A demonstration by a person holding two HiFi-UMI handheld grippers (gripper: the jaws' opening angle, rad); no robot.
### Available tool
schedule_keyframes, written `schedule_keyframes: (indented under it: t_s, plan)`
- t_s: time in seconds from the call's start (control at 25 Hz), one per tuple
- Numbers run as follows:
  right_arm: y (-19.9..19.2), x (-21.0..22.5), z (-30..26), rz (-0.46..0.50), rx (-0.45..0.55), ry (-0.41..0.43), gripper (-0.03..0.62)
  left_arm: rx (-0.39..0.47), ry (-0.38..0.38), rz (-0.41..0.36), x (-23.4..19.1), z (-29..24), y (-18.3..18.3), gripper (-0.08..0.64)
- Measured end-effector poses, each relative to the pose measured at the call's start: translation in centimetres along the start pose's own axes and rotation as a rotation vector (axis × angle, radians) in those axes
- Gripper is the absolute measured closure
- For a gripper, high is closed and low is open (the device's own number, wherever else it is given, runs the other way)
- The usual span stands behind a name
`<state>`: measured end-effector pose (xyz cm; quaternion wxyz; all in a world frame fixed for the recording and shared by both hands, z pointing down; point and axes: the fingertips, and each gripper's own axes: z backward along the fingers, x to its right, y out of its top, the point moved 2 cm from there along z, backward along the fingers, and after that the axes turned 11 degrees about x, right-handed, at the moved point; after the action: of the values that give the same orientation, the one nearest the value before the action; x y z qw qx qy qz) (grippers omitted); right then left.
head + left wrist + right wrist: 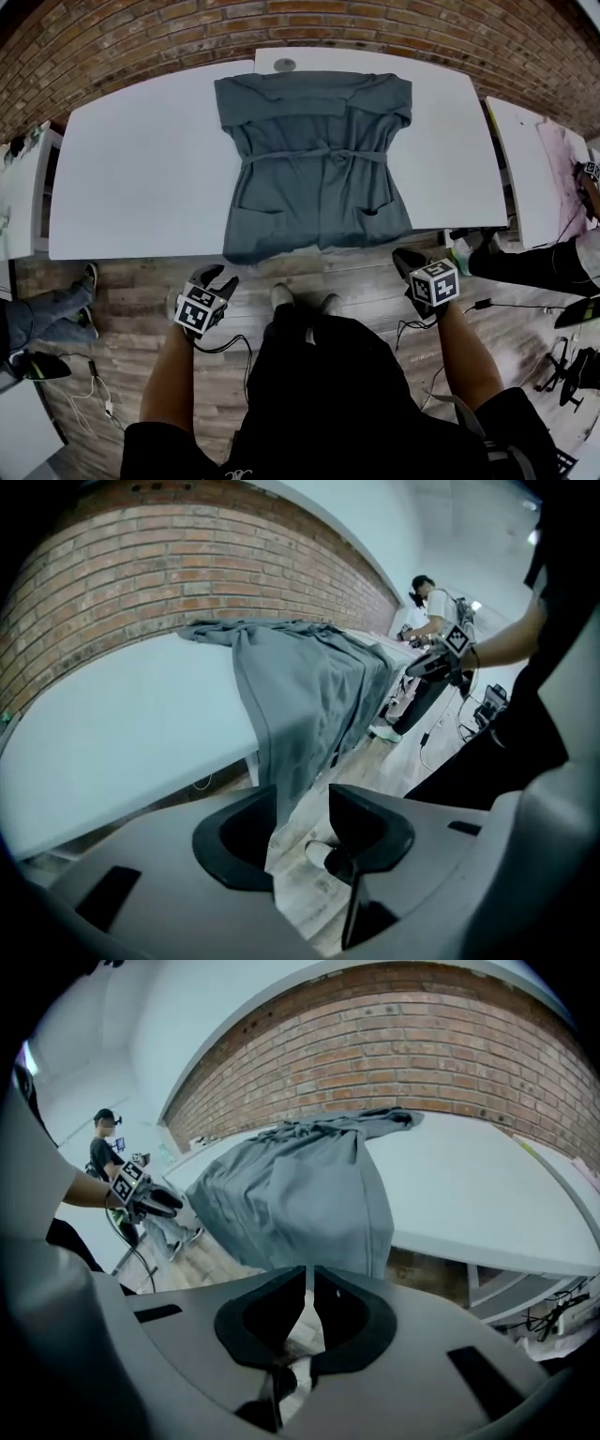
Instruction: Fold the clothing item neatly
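A grey belted garment lies spread flat on the white table, its hem hanging slightly over the near edge. Both grippers hover over the floor just short of that edge. My left gripper is below the hem's left corner with its jaws apart and nothing between them; the garment drapes ahead of it. Below the right corner, my right gripper has its jaws together and empty, with the garment ahead.
A small round grey fitting sits at the table's far edge by the brick wall. Another white table stands to the right. Other people's legs and cables lie on the wooden floor either side.
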<state>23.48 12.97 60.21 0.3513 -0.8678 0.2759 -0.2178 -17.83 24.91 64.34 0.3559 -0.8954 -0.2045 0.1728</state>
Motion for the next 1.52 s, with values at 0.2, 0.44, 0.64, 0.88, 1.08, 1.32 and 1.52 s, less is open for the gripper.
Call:
schedule_keyframes:
  t_s: [0.2, 0.44, 0.64, 0.88, 1.08, 1.32, 1.52]
  plan:
    - [-3.2, 2.9, -1.0, 0.022, -0.125, 0.006, 0.461, 0.011, 0.096, 0.132, -1.8, -2.4, -0.8, 0.376]
    - [-4.4, 6.7, -3.0, 0.039, -0.161, -0.011, 0.388, 0.025, 0.110, 0.221, -2.7, -5.0, -0.8, 0.356]
    - [-5.0, 7.8, -5.6, 0.067, -0.165, 0.021, 0.388, 0.001, 0.070, 0.170, -2.4, -7.4, -1.3, 0.353]
    - [-4.6, 7.4, -5.9, 0.142, -0.128, 0.033, 0.583, -0.012, 0.080, 0.143, -1.2, -7.4, -0.9, 0.555]
    - [-4.0, 5.3, -3.0, 0.134, -0.109, 0.124, 0.584, -0.005, 0.023, 0.109, 0.8, -5.3, 0.2, 0.555]
    - [-1.0, 1.6, 1.3, 0.128, -0.015, 0.217, 0.584, 0.082, -0.060, 0.032, 3.7, -1.8, 4.7, 0.555]
    - [2.8, -3.0, 4.0, 0.170, 0.052, 0.342, 0.584, 0.190, -0.122, 0.007, 6.2, 1.2, 9.0, 0.555]
